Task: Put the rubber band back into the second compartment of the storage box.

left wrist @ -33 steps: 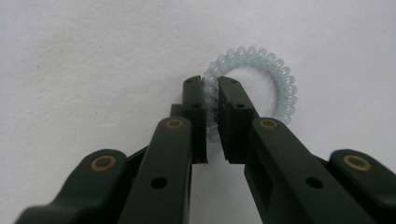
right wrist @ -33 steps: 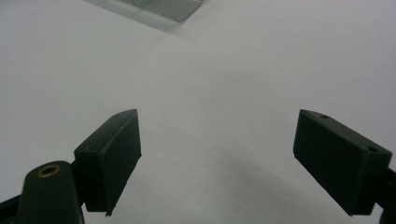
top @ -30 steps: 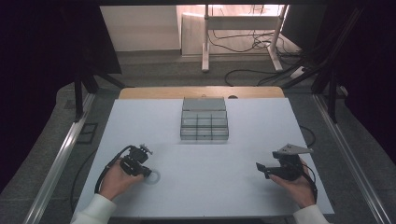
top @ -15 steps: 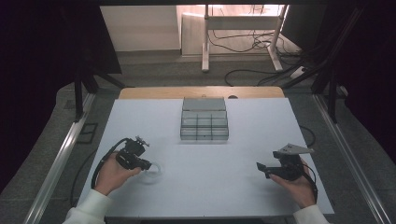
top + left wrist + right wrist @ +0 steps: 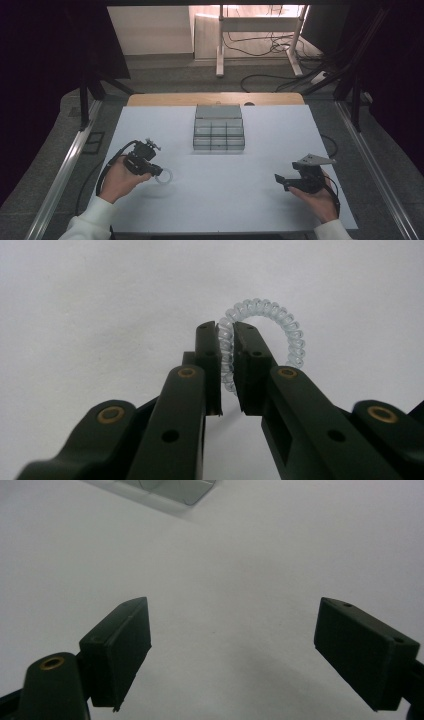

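A clear spiral hair tie point(image 5: 280, 330) is pinched between the jaws of my left gripper point(image 5: 226, 347), which is shut on one side of the ring. In the high view the hair tie point(image 5: 165, 176) hangs from the left gripper point(image 5: 156, 171) just above the white table, at the left front. My right gripper point(image 5: 280, 181) is held at the right front with its jaws wide apart. Between its fingers point(image 5: 120, 645) lies only bare table surface.
A clear plastic organiser box point(image 5: 218, 133) with several small compartments stands at the table's middle back; its corner point(image 5: 165, 490) appears at the top of the right gripper view. The white table top point(image 5: 225, 190) ends in a wooden strip at the far edge. Metal rails run along both sides.
My left hand has shifted slightly left and up from the table with the hair tie in its jaws. The right gripper has stayed in place.
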A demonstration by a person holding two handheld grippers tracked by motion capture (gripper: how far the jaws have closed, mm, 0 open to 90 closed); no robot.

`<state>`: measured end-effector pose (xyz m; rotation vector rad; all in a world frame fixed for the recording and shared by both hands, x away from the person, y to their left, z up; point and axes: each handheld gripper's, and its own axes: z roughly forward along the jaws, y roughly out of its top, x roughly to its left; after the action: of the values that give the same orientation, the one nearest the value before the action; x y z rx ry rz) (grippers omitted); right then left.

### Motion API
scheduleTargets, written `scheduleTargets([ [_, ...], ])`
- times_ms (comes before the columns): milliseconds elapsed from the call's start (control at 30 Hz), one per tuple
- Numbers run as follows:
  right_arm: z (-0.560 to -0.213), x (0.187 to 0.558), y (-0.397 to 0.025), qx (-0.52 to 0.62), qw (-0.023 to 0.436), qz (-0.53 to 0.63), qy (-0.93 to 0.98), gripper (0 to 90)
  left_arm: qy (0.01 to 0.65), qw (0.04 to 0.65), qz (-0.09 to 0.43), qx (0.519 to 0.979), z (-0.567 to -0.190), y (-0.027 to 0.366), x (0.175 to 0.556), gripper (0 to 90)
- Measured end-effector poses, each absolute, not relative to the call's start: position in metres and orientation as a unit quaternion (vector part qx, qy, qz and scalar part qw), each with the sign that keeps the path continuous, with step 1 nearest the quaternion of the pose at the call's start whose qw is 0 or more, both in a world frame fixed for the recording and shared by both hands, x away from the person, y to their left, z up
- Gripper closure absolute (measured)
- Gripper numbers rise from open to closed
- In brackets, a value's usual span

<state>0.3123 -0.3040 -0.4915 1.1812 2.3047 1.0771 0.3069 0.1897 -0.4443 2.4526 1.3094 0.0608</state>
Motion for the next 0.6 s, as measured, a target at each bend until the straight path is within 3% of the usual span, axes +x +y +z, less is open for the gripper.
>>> scheduleTargets([
  [600,-0.492,0.313,-0.304,0.414,0.168,0.378,0.811,15.6,0.461,0.194,0.025,0.866,-0.429,0.193,0.306,82.2],
])
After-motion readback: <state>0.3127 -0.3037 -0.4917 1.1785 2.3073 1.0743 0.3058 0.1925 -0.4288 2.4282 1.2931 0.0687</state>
